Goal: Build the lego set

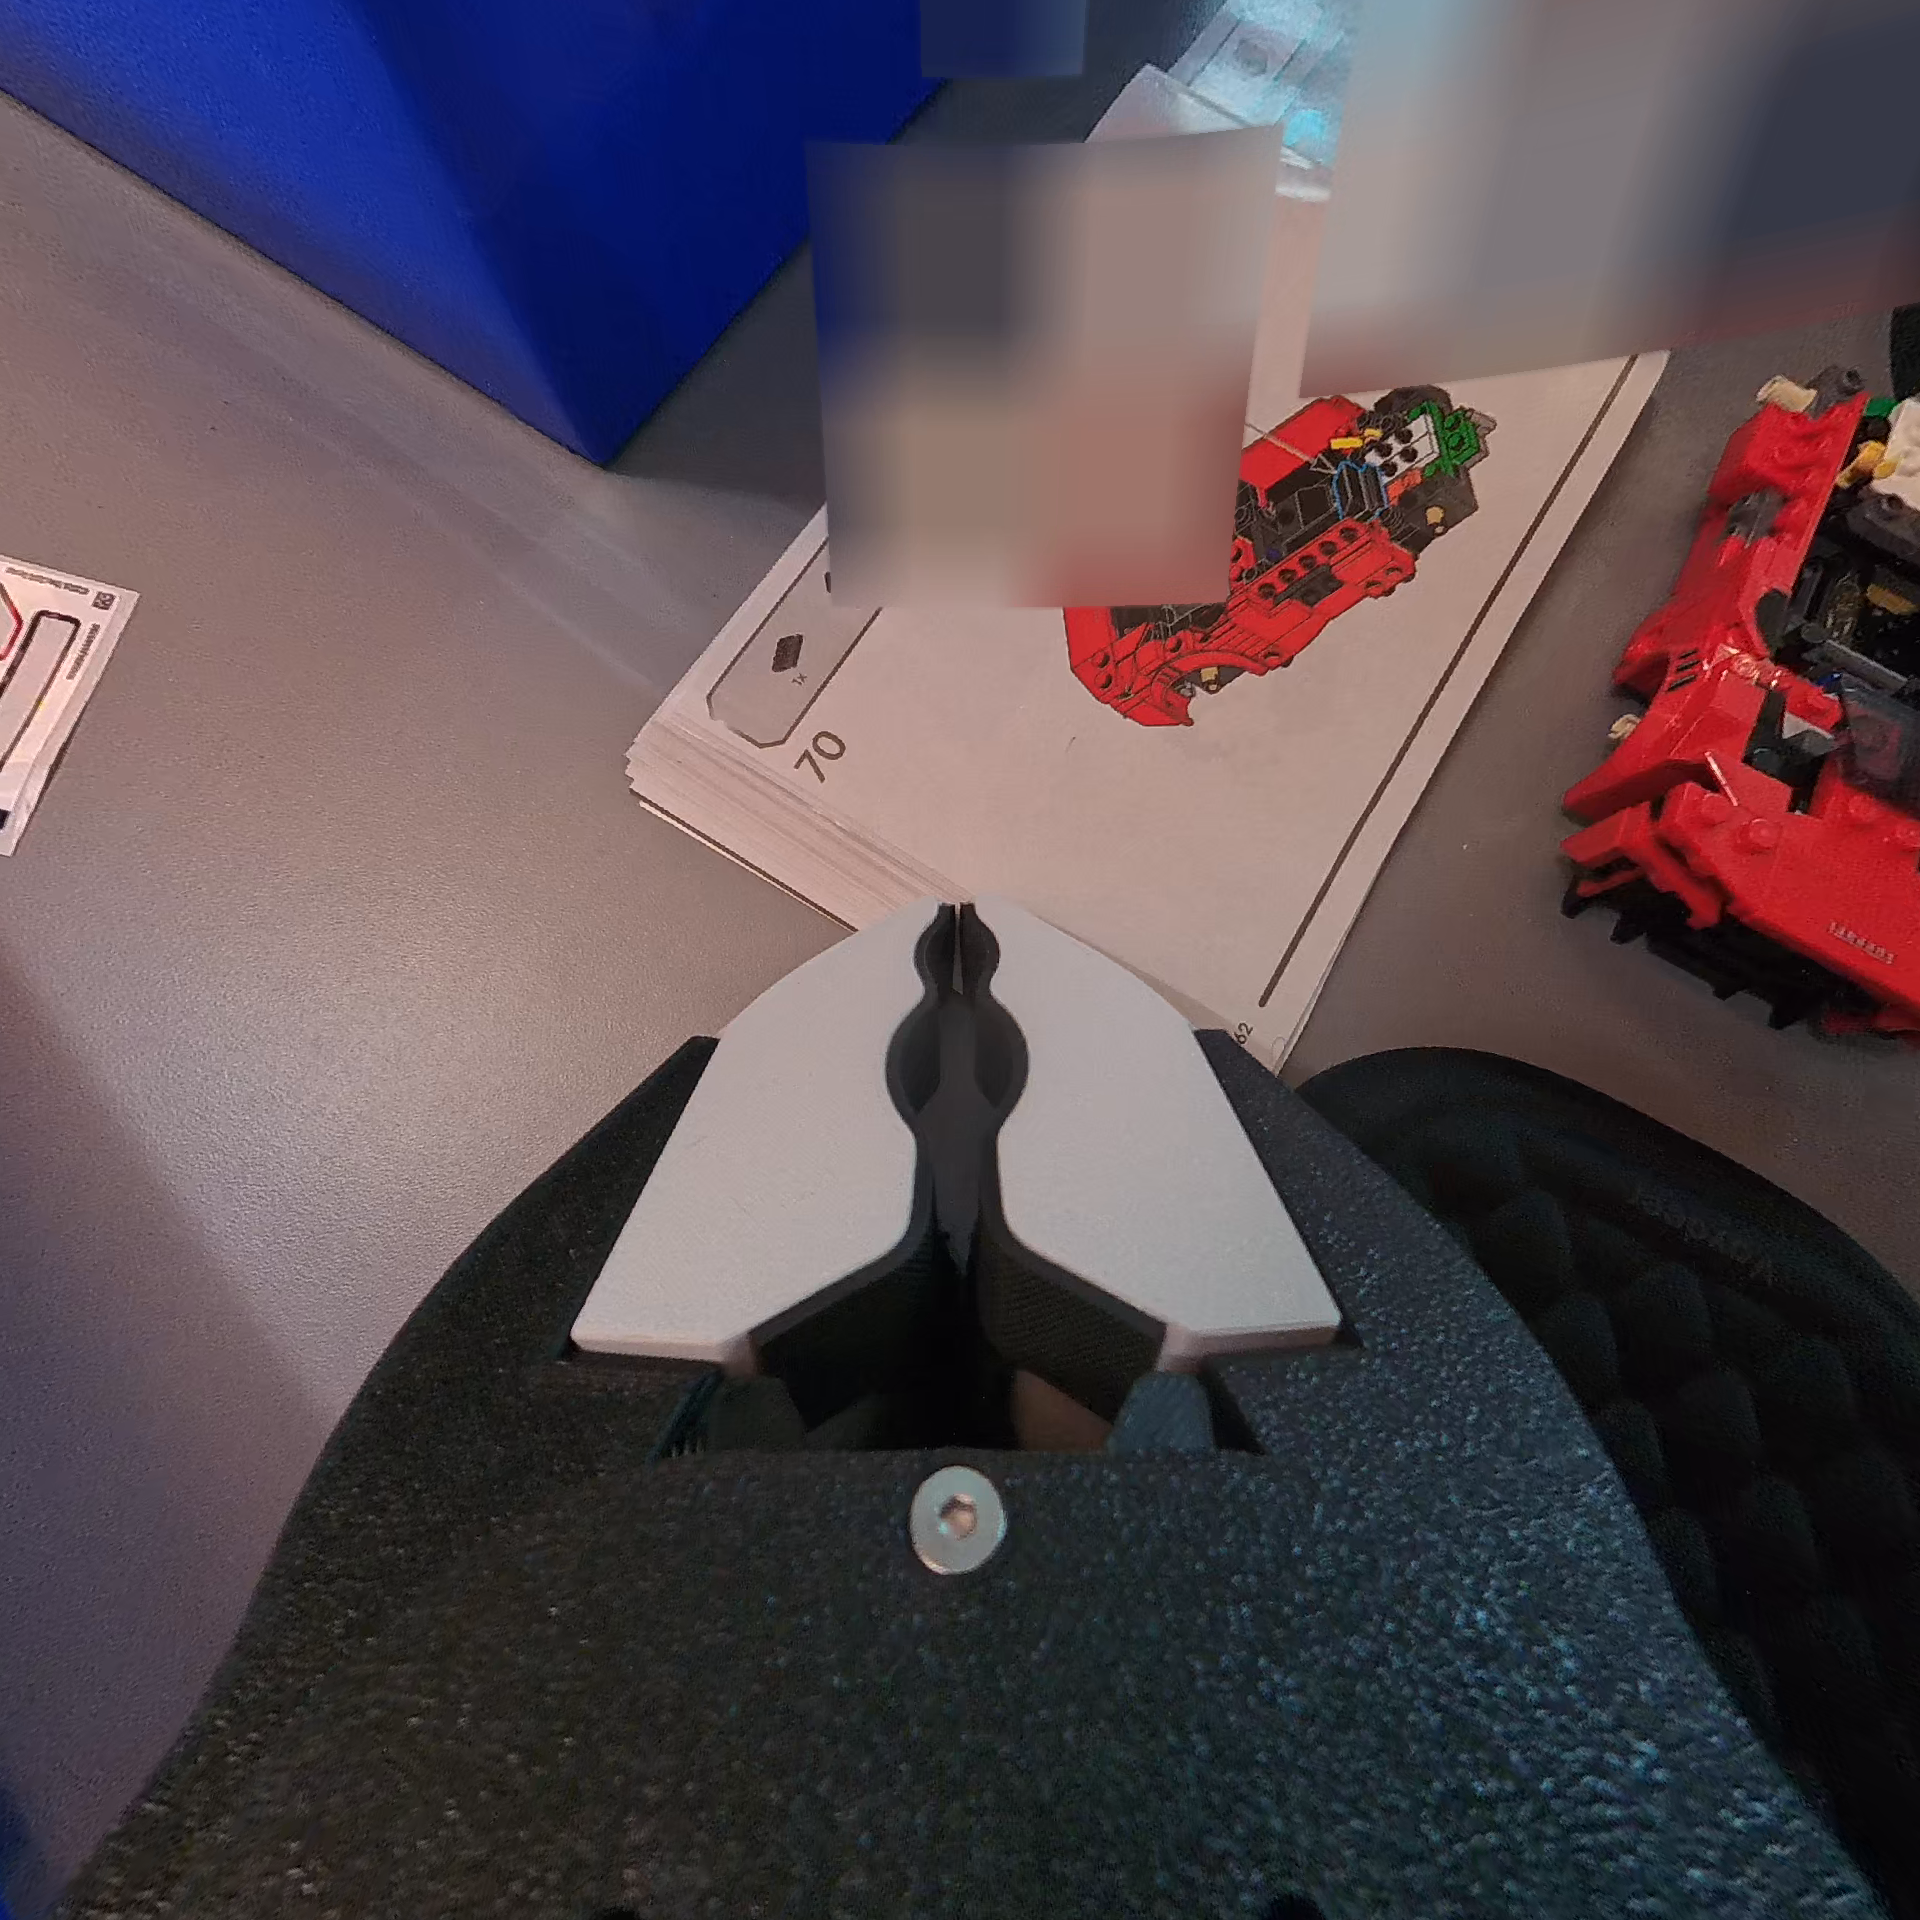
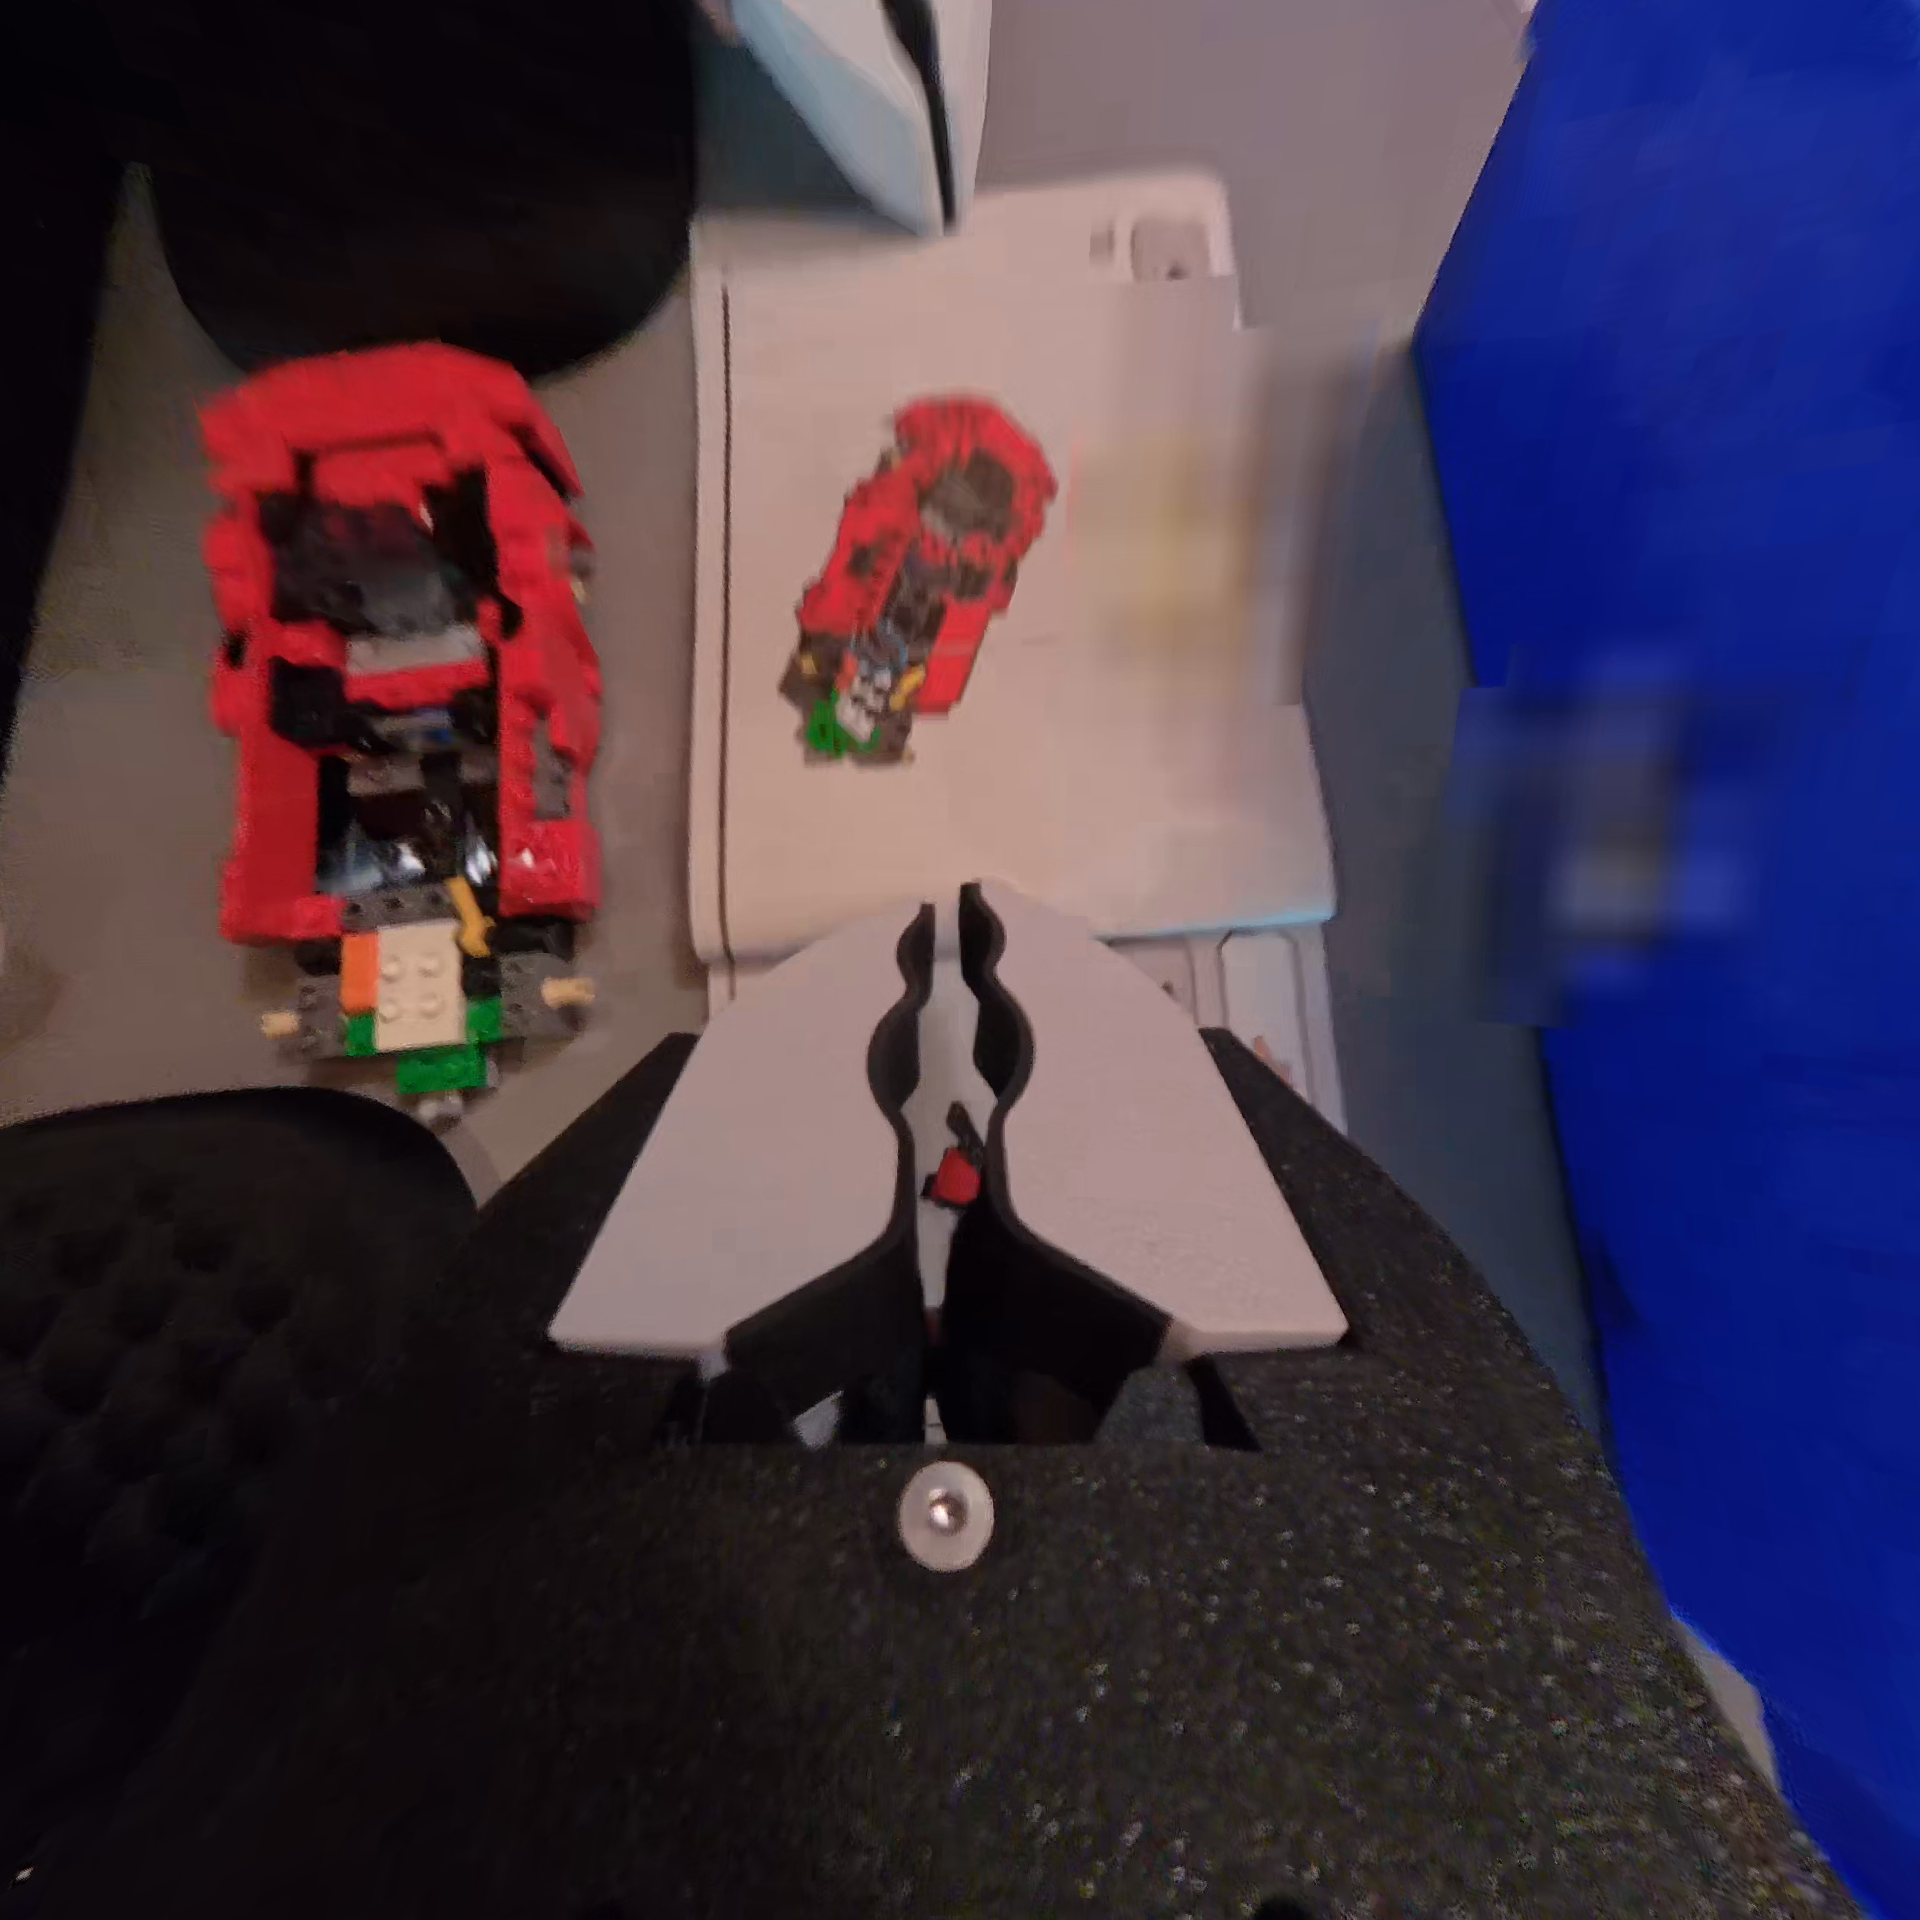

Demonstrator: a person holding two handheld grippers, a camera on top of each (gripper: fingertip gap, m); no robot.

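Currently, the left gripper (image 1: 958, 914) hangs above the near edge of the instruction booklet (image 1: 1049, 821), its fingers pressed together with nothing visible between them. The right gripper (image 2: 948, 904) has its fingers narrow, with a slim gap at the tips; a small red-and-black piece (image 2: 954, 1179) shows in that gap further back, though whether it is gripped or lies on the page beneath cannot be determined.

Beyond the grippers, the booklet lies open on the grey table (image 1: 343, 831), showing a diagram of the red car. The partly built red car (image 2: 400, 665) stands just beside the booklet, touching neither gripper.

Progress, as a judgement: the build is well advanced but incomplete. The red body shell is largely formed; the centre is open, exposing black internals, and one end shows bare white, orange and green bricks. No wheels can be made out. A sticker sheet (image 1: 47, 707) lies well apart.

Containers: a blue bin (image 1: 499, 197) stands farthest; only its outer wall shows, so contents cannot be determined.
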